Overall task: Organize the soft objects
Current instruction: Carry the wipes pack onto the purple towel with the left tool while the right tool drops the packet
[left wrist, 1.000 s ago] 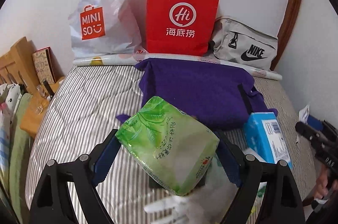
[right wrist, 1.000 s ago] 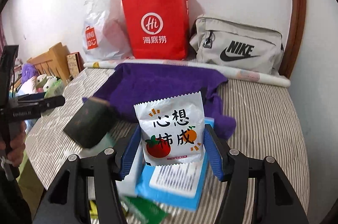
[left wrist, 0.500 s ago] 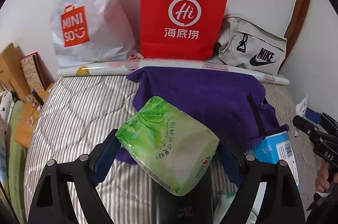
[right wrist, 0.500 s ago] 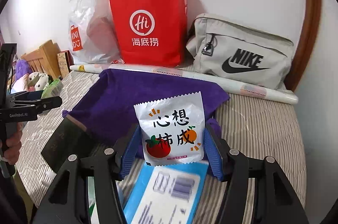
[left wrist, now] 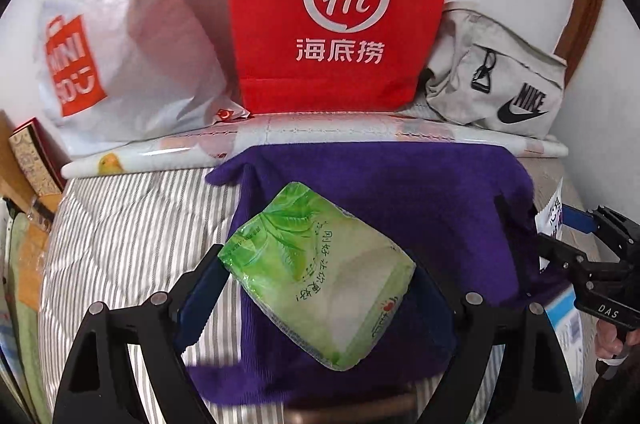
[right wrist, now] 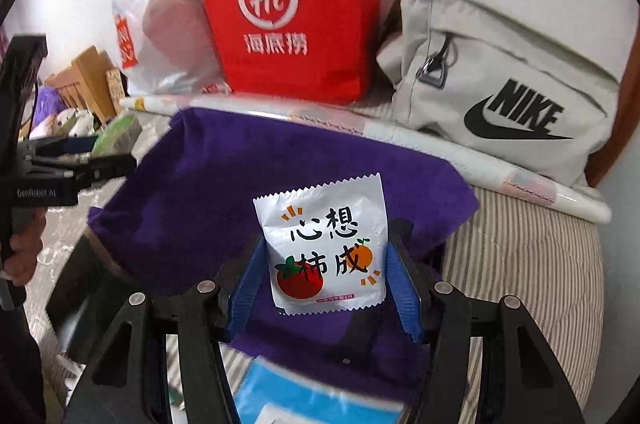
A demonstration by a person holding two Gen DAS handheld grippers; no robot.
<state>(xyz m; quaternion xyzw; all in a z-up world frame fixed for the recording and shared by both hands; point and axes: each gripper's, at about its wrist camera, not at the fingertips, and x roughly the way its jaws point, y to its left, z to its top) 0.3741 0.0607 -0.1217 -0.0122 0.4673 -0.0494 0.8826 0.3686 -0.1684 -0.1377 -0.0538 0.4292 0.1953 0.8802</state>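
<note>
My left gripper (left wrist: 316, 288) is shut on a green tissue pack (left wrist: 316, 272) and holds it above the near edge of a purple cloth (left wrist: 420, 195) spread on the striped bed. My right gripper (right wrist: 326, 276) is shut on a white tissue pack (right wrist: 326, 244) printed with a tomato and an orange, held over the same purple cloth (right wrist: 224, 191). Each gripper shows at the edge of the other's view: the right one (left wrist: 576, 244) and the left one (right wrist: 72, 159).
Against the wall stand a white Miniso bag (left wrist: 120, 43), a red paper bag (left wrist: 340, 11) and a grey Nike pouch (left wrist: 496, 79), with a rolled sheet (left wrist: 280, 135) in front. A blue pack (right wrist: 320, 400) lies by the cloth. A dark object (right wrist: 76, 304) lies at left.
Both grippers have moved forward toward the bags with their packs still held. The purple cloth now lies under both packs, and the blue pack has slid toward the near edge of the views.
</note>
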